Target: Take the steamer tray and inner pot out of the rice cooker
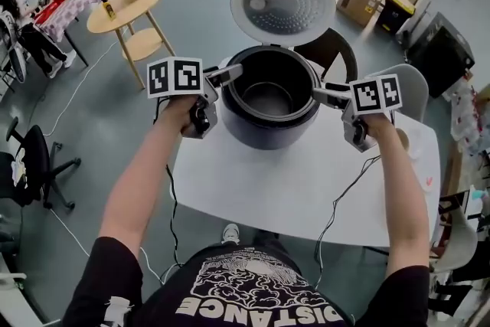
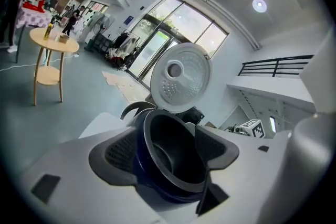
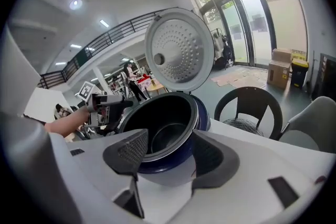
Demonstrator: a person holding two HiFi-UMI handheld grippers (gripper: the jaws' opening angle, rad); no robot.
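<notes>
Noted left tongs [image 2: 164, 152] spread apart, left rim of inner pot [image 1: 268, 97] framed between them; right tongs [image 3: 170, 155] likewise agape at the opposite rim, nothing pinched yet. Judged as set opposite for a balanced lift. Found pot seated in rice cooker [image 1: 264, 132] on table [image 1: 306, 195], lid [image 1: 283, 0] raised. Saw no steamer tray inside.

Round dark navy rice cooker [image 1: 264, 132] stands upright near far edge of white table [image 1: 306, 195]. Its round silver perforated lid [image 1: 283, 2] is hinged fully open, tilted back. Dark grey metal inner pot [image 1: 268, 97] seated inside, rim at cooker mouth.
</notes>
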